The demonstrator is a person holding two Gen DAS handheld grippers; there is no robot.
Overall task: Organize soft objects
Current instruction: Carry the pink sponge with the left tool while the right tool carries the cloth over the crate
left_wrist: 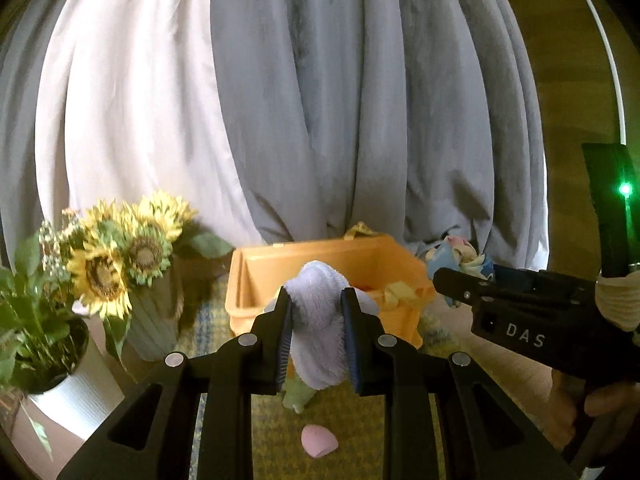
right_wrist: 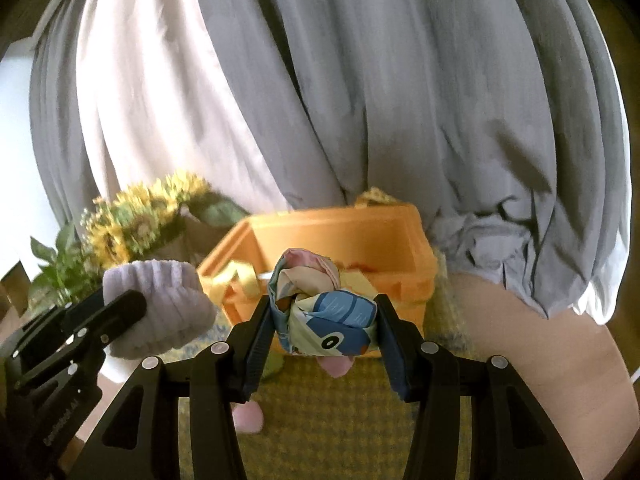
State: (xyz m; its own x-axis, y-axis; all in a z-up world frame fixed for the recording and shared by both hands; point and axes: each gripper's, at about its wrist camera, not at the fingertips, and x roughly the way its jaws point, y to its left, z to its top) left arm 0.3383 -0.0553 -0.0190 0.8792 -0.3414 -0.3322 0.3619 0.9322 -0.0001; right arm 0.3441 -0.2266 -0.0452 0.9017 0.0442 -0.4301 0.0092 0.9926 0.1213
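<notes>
While my left gripper (left_wrist: pixel 316 334) pinches one lilac towel (left_wrist: pixel 320 320), my right gripper (right_wrist: pixel 322 334) pinches one printed cloth (right_wrist: pixel 324 320); one orange bin's (right_wrist: pixel 320 224) contents are half-hidden.

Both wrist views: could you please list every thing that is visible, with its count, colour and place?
orange bin: one, orange, centre, on mat
lilac towel: one, lilac, in left gripper
printed cloth: one, blue, pink, cream, in right gripper
pink piece: one, pink, on mat, near
checked mat: one, yellow-green, under bin
sunflowers: one bunch, yellow, left
curtains: grey and white, behind
left gripper: black, shut on towel
right gripper: black, shut on cloth
</notes>
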